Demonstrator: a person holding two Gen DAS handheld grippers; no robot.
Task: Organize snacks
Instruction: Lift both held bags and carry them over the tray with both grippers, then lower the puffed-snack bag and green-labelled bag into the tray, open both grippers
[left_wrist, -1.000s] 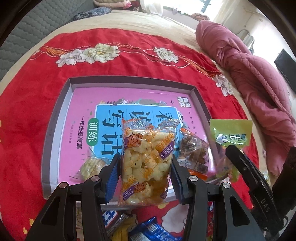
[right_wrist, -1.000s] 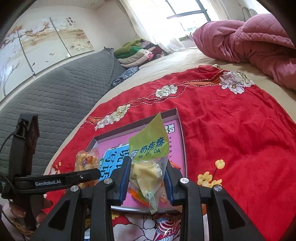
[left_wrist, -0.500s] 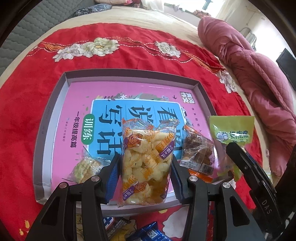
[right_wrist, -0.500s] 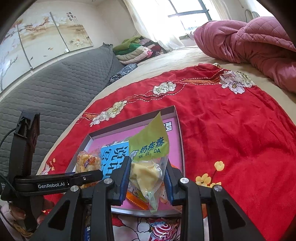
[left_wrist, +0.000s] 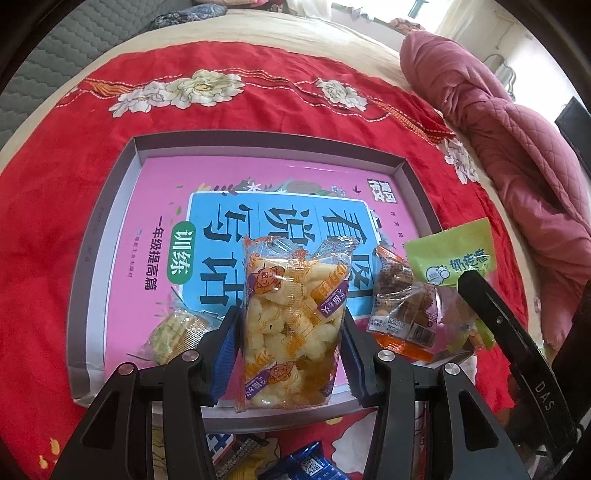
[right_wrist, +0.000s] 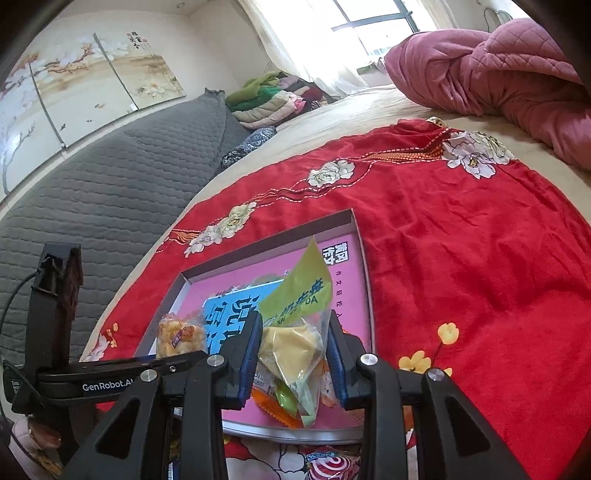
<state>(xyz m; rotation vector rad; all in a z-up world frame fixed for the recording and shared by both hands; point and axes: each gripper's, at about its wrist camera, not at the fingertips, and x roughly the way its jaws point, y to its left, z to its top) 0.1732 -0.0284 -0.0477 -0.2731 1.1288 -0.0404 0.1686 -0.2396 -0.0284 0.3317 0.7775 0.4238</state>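
Left wrist: tray (left_wrist: 92, 258) (three snack packets (left_wrist: 404, 310)).

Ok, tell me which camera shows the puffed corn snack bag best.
The left wrist view: the puffed corn snack bag sits centred and full-length between the left tool. The right wrist view shows only its top, partly behind the other tool's body, over the tray.

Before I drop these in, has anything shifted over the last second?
Only the framing: in both wrist views the shallow box now shows a little larger and fuller. No snack was grasped or released. The left gripper still clamps the yellow puff pack, the right gripper still the green-topped bag. The cracker pack and brown snack pack lie in the box as before.
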